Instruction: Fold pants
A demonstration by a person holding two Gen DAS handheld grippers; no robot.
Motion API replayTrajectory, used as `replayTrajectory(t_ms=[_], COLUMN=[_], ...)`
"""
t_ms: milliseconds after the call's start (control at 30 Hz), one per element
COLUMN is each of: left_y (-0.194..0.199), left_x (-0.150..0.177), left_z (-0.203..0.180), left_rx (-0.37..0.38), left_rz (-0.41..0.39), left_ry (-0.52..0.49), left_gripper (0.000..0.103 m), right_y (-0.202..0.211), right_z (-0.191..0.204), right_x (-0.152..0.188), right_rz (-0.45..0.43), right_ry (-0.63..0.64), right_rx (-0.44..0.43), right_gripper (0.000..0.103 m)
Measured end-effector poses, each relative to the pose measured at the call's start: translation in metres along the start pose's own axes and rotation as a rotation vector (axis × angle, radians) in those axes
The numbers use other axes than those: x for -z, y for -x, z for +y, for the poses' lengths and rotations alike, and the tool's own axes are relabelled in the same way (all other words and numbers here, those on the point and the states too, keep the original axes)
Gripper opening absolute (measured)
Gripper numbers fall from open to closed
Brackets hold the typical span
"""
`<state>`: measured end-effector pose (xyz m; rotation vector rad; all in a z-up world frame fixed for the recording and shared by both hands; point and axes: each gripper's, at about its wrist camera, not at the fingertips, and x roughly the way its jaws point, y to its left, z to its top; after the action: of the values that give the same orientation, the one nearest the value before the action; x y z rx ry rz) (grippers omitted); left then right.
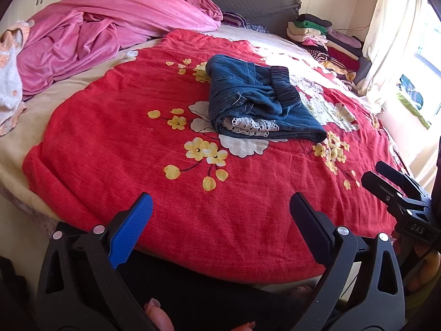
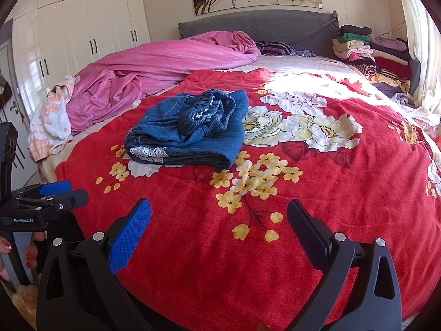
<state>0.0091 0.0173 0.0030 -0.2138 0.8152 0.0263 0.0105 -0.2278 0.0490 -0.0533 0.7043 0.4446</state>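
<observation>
Now | pants (image 1: 256, 99) lying folded in a compact bundle at centre frame on the red floral blanket (image 1: 165, 215), waistband tucked on top, so the fold is looking finished | left tongs (image 1: 220, 226) hanging released, holding nothing, low in frame | right tongs (image 2: 219, 231) likewise spread and empty, both hovering well apart from the bundle.

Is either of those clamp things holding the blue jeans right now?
No, the jeans lie folded on the red blanket, apart from the open left gripper and right gripper.
</observation>
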Motion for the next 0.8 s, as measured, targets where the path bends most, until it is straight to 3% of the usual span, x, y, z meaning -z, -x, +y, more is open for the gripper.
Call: replayTrajectory(t_ms=[800], left_y=[-0.0002], left_x=[0.0006], left_z=[0.0012], left_rx=[-0.006], left_rz=[0.004], left_ry=[-0.002], left_gripper=[0.093], right_y=[-0.0001], right_z=[0.0007], right_x=[0.0012], right_rz=[0.006], right_ry=[-0.004], right_rx=[0.001], right_gripper=[0.098])
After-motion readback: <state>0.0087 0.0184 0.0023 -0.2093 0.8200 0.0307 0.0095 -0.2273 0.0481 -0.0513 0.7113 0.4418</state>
